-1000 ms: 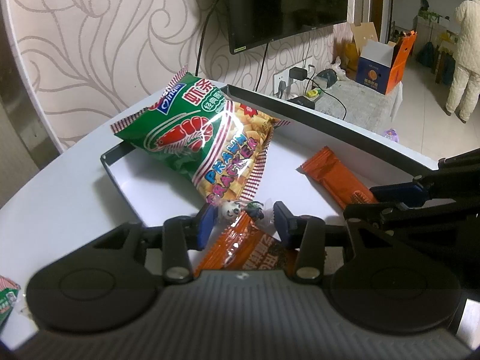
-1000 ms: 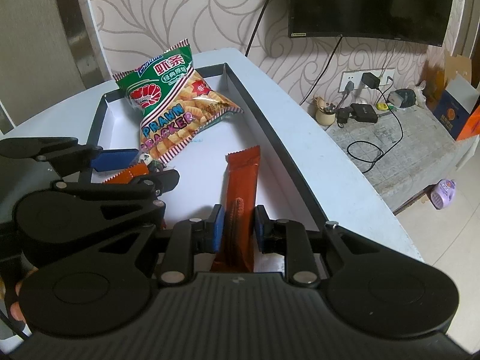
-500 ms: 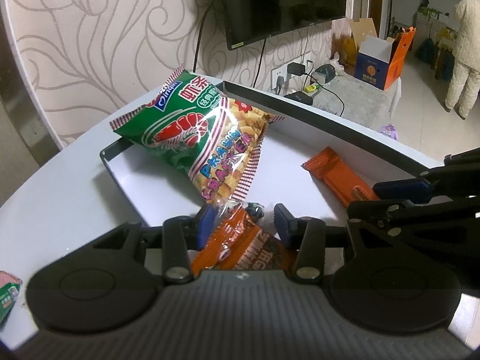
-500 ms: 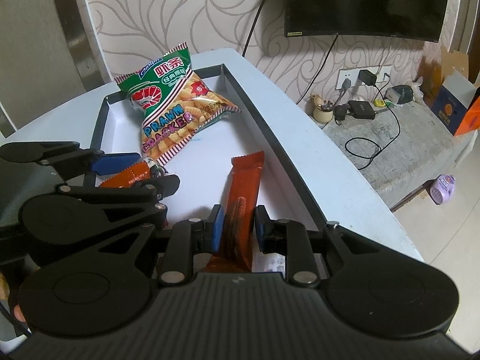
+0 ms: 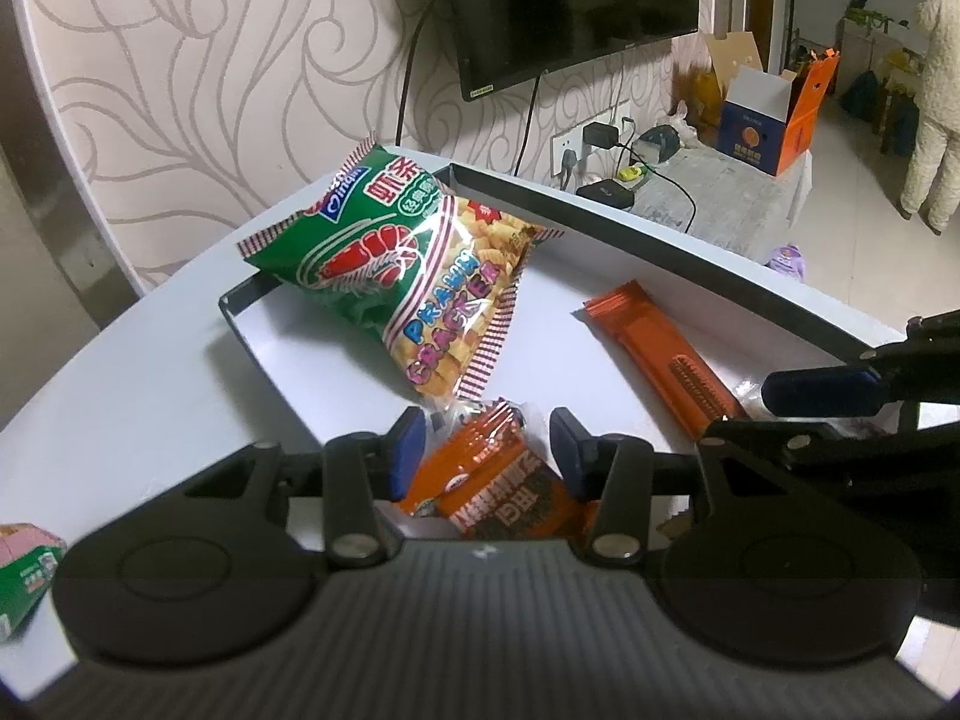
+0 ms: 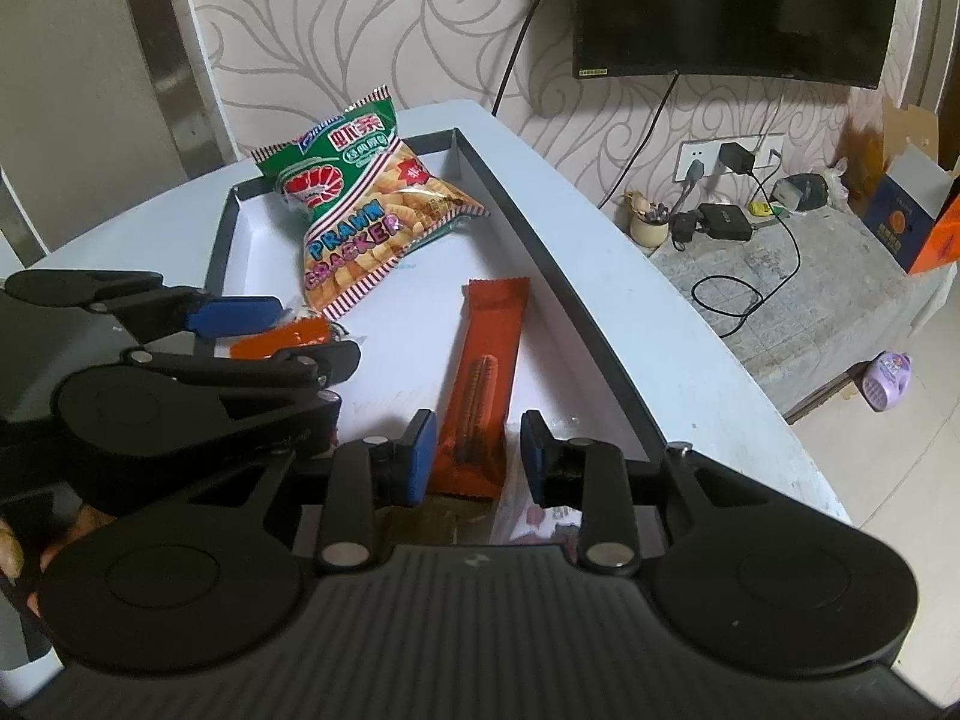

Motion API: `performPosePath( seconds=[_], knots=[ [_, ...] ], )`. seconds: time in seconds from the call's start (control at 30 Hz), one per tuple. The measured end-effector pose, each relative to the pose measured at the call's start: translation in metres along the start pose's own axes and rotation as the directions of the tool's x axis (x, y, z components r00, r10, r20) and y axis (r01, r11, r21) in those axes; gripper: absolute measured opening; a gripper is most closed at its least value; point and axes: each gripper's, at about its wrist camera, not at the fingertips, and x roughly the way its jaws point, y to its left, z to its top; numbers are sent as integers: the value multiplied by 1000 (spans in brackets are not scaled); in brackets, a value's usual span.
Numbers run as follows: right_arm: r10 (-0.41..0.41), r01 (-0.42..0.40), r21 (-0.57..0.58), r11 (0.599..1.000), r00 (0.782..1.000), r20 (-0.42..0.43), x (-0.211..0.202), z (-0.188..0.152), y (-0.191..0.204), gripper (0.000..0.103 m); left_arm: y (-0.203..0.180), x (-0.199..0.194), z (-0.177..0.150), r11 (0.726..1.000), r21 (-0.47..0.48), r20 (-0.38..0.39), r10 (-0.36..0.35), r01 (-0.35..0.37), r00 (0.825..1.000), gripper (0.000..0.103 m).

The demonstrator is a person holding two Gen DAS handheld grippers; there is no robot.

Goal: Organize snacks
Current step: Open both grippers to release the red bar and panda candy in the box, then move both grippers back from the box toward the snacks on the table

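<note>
Swirl-patterned wallpaper (image 5: 180,90) backs the desk (image 5: 150,360). Only the left view shows a green packet (image 5: 24,576) outside the tray (image 6: 528,222). Left gripper (image 5: 483,450) and right gripper (image 6: 477,453) are both spread, straddling an orange pouch (image 5: 498,480) and orange bar (image 6: 486,372) lying in the tray.

Inside the black-rimmed white tray (image 6: 558,276): a green-and-clear prawn cracker bag (image 6: 360,204) propped against the far corner, a long orange bar (image 6: 486,378) lying flat lengthwise near the right wall, a crumpled orange snack packet (image 5: 498,480) at the near left.
</note>
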Motion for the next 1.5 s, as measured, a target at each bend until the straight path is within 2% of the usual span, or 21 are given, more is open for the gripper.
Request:
performPosePath(
  seconds=[0.53, 0.6, 0.83, 1.03, 1.4, 1.5],
  knots=[
    [32, -33, 20, 999, 999, 22, -27, -11, 4, 36, -6, -12, -5, 999, -17, -7, 29, -29, 1000, 49],
    [39, -40, 25, 999, 999, 25, -29, -11, 4, 41, -5, -15, -6, 999, -28, -9, 26, -26, 1000, 49],
    [64, -66, 44, 997, 997, 40, -39, -14, 4, 42, -6, -23, -8, 998, -42, -2, 41, -41, 999, 49],
    [79, -82, 68, 994, 996, 46, -44, -18, -1, 48, -9, -32, -9, 997, -54, 2, 47, -47, 999, 49],
    [104, -111, 83, 990, 991, 85, -68, -26, 0, 59, -6, -57, -14, 995, -79, 53, 71, -67, 996, 49],
    [111, -119, 87, 989, 989, 95, -76, -27, 2, 63, -5, -64, -16, 993, -85, 70, 85, -79, 994, 58]
  ],
)
